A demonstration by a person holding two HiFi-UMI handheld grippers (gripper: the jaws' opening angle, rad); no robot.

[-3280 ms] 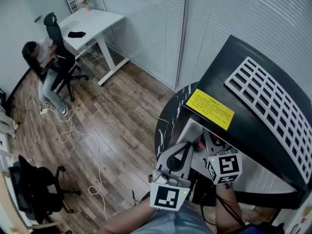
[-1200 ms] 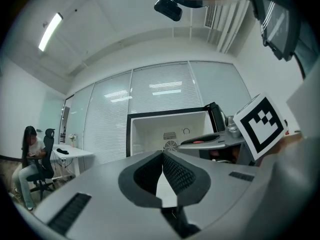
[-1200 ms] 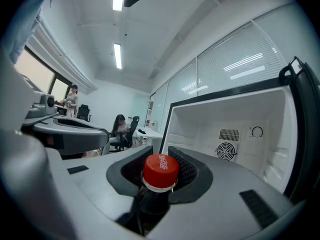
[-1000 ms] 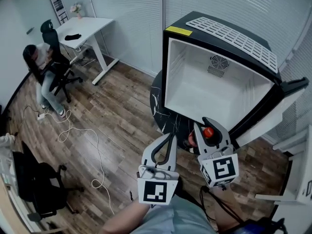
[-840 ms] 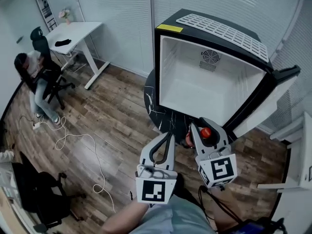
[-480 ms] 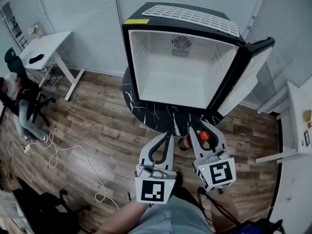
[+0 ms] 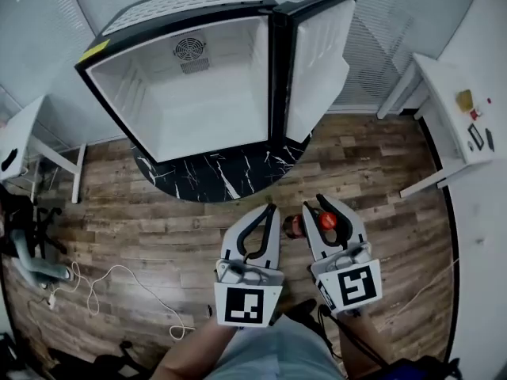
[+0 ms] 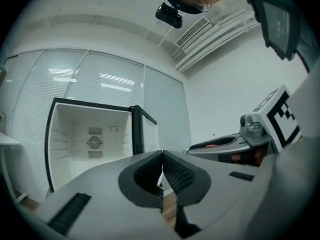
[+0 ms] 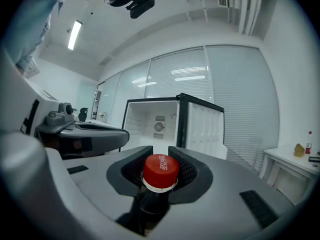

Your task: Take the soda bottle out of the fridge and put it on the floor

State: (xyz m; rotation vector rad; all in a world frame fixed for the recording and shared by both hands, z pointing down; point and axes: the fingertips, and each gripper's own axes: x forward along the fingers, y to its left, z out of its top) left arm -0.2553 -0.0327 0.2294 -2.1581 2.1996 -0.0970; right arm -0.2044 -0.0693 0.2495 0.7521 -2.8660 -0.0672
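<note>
The soda bottle, dark with a red cap, hangs upright by its neck in my right gripper, whose jaws are shut on the neck just under the cap. In the right gripper view the ribbed pads press it from both sides. The bottle's body shows above the wooden floor. My left gripper is beside it on the left, shut and empty, tips touching. The fridge stands open and empty beyond both grippers, its door swung to the right.
The fridge sits on a round black marbled base. A white desk stands at the right, another desk leg at the left. A white cable snakes over the floor at lower left, near an office chair.
Both grippers have pulled back from the fridge and swung round with the person. They now hang over bare wood floor instead of the black base. The bottle is still gripped.
</note>
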